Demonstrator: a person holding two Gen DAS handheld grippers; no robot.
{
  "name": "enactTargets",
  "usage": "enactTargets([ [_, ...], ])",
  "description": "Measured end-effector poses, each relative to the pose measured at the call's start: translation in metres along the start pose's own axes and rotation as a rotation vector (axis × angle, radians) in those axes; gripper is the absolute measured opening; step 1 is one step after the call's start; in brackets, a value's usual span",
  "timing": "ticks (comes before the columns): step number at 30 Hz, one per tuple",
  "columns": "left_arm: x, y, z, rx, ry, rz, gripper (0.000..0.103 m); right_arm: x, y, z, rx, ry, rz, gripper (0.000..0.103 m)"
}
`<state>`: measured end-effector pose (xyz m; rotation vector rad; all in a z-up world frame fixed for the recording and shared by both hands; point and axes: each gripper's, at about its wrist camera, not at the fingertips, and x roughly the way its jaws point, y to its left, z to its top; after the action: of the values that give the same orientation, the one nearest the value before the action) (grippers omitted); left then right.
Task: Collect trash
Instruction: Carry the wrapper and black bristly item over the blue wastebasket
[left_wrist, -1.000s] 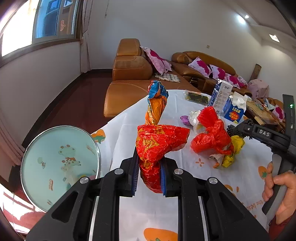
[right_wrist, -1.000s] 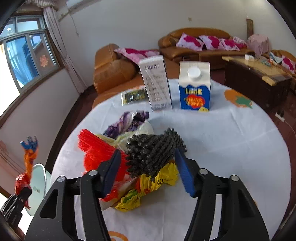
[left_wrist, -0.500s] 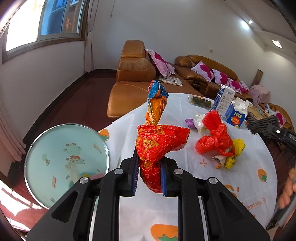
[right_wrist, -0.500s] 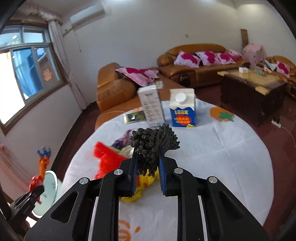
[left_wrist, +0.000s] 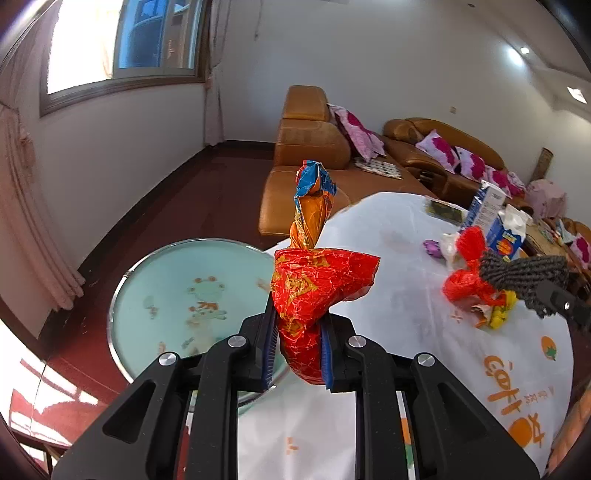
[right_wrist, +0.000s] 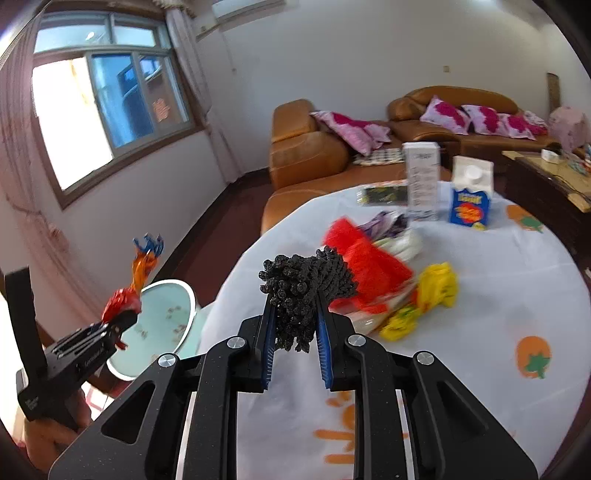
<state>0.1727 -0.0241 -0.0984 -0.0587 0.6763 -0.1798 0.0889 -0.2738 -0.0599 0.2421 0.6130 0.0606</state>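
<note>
While the left gripper is clamping a red wrapper, the right gripper is squeezing a black scrubber protruding toward twelve o'clock.

Crinkled red foil wrapper with gold print, twisted orange neck, blue tip. Black knobbly mesh scrubber. Round counter cloth: white, orange tomato motifs with green leaves. Red plastic bag; yellow wrapper. Blue-and-white milk carton, red-yellow label. Pale-green round glass stool top, frog cartoon print.
</note>
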Motion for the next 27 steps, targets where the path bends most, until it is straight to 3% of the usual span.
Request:
enactTargets([
  [27,0.005,0.073,-0.012,-0.097,0.029,0.108,0.019,0.038,0.092,-0.011,-0.165,0.07,0.119,0.021],
])
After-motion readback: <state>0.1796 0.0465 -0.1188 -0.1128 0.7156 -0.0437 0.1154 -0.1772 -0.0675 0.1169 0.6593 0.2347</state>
